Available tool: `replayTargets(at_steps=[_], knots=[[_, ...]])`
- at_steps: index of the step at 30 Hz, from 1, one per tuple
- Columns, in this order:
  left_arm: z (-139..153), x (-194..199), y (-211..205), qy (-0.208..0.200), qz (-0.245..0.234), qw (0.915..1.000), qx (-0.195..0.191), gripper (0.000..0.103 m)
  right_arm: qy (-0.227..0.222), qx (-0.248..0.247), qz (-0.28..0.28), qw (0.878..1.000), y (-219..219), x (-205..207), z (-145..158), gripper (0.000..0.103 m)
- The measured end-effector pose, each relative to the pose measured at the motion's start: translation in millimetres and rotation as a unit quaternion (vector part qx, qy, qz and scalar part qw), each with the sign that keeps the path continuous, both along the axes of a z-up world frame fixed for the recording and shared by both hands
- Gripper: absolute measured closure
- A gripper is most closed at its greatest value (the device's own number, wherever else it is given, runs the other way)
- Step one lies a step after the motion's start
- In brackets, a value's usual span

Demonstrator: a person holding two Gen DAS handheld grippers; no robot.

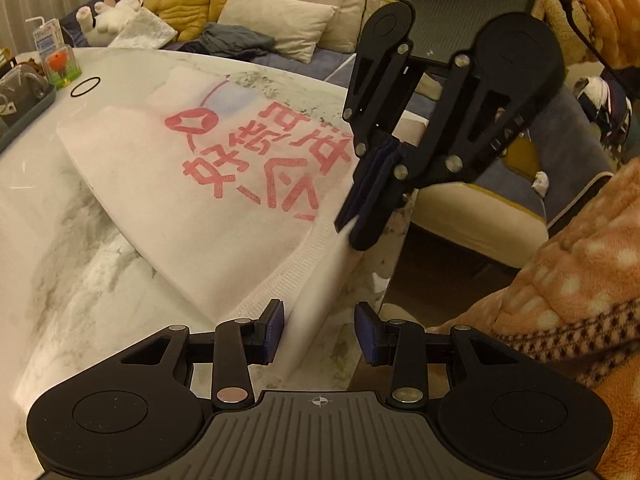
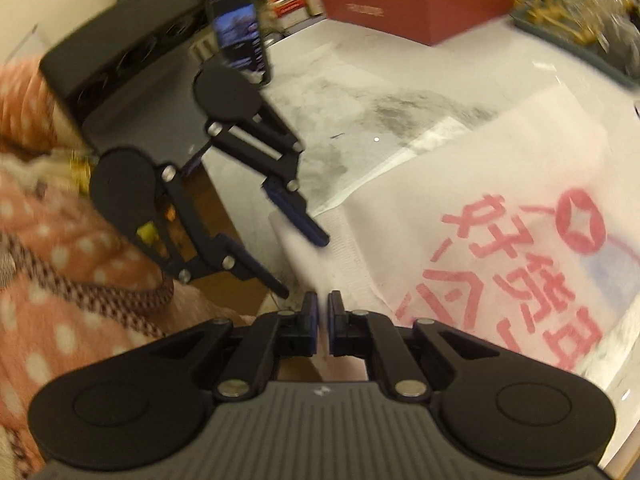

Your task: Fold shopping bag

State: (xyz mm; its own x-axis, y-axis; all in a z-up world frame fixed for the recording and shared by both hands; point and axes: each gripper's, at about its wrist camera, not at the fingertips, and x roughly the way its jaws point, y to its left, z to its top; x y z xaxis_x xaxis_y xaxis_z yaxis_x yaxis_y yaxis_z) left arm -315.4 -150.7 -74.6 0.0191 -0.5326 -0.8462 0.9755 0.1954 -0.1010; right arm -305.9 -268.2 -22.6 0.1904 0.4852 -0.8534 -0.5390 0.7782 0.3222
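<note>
Between the left claw's two wide-apart fingers, a white edge of the shopping bag runs up off the marble table, with nothing pinched there as far as I can see. Further ahead of that claw and off to its right, the right claw has its pads pressed together on a corner of the same bag and seems to be lifting it, since the fabric rises toward it like a tent. The rest of the bag lies flat on the table out in front of both claws, red print facing up. My read is that a fold is in progress, with the right side holding one corner up, though I can't tell which fold in the sequence this is. Next move probably needs the left claw to close on the edge sitting in its gap, so both corners travel over together and land square. The right camera is pretty blurry, but it shows stuff the left one doesn't: a phone propped up past the left claw and a red box at the far end of the table. The left camera instead gives the clean look at the right claw's grip.
</note>
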Motion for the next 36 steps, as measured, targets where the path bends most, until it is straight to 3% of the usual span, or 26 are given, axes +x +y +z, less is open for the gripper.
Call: replayTargets(at_steps=[3,5,9,14,16,18,21,23,25,27,36], knots=[[-1.0,14.1,-1.4,0.034,0.008,0.9993,-0.013,0.064,0.035,0.027,-0.041,0.998,-12.1,5.5,-0.1,0.099],[-1.8,25.0,-0.9,0.062,0.021,0.9976,-0.023,0.064,0.048,0.004,-0.058,0.997,-12.6,3.5,-5.2,0.099],[-1.8,37.1,1.2,0.068,0.041,0.9965,-0.027,0.064,0.066,0.013,-0.095,0.993,-23.1,5.4,-8.8,0.099],[-4.9,45.5,4.9,0.08,0.07,0.9936,-0.037,0.064,0.122,0.075,-0.176,0.974,-51.5,8.8,-23.0,0.098],[-3.2,40.5,5.6,0.06,0.077,0.9946,-0.035,0.064,0.135,0.089,-0.193,0.968,-58.0,9.7,-26.1,0.1],[2.6,27.8,4.7,0.011,0.074,0.9966,-0.033,0.064,0.14,0.085,-0.196,0.967,-59.2,11.2,-25.7,0.1],[19.5,8.7,6.5,-0.049,0.067,0.9944,-0.064,0.064,0.141,0.062,-0.186,0.97,-55.3,16.5,-26.8,0.099],[32.4,-0.9,8.7,-0.067,0.054,0.9925,-0.087,0.064,0.144,0.053,-0.18,0.972,-53.4,20.2,-25.4,0.099],[36.3,-11.0,5.1,-0.074,0.022,0.9932,-0.087,0.064,0.145,0.046,-0.171,0.973,-51.5,26.3,-28.4,0.099],[27.4,-16.9,-5.3,-0.079,-0.002,0.9949,-0.062,0.064,0.146,0.042,-0.165,0.975,-50.6,28.8,-27.5,0.099],[-0.9,-5.4,-31.8,-0.069,0.026,0.9972,-0.01,0.064,0.14,0.017,-0.137,0.981,-48.2,42.6,-26.0,0.099]])
